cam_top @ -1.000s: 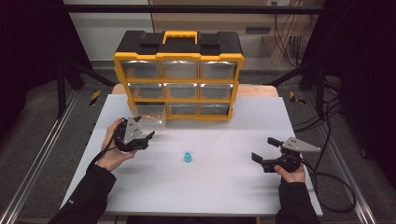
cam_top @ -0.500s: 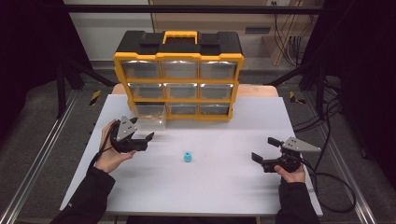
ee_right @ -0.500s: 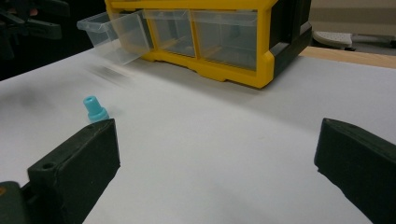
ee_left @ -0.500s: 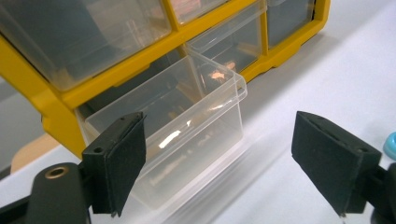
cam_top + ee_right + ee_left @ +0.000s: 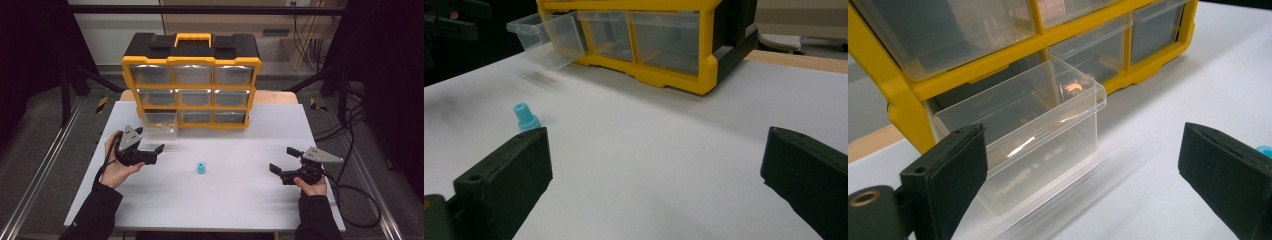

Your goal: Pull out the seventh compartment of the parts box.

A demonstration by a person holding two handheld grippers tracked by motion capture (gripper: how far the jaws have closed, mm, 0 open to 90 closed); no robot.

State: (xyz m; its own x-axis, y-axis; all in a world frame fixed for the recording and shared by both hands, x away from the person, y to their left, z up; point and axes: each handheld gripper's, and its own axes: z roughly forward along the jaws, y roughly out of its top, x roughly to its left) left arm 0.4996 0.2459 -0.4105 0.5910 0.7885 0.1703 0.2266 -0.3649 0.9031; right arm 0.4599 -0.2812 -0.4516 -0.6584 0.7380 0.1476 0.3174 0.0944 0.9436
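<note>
A yellow organizer (image 5: 192, 61) with clear drawers stands at the back of the white table (image 5: 225, 210). Its bottom-left drawer (image 5: 160, 122) is pulled out; in the left gripper view this clear drawer (image 5: 1038, 125) looks empty. My left gripper (image 5: 150, 140) sits just in front of it. Its jaws have just been opening and hold nothing, with the drawer's front a little ahead of them (image 5: 1080, 150). A small blue piece (image 5: 201, 169) stands upright mid-table. My right gripper (image 5: 283, 160) rests open at the right, well apart from the blue piece (image 5: 525, 116).
Cables trail off the table's right edge (image 5: 350, 190). A wooden strip (image 5: 280, 97) shows behind the organizer. Metal rails (image 5: 45, 165) run along the left side of the table.
My left gripper has drawn back a little from the pulled-out drawer toward the left, and its jaws stand wider apart. The right gripper and the blue piece have stayed put.
</note>
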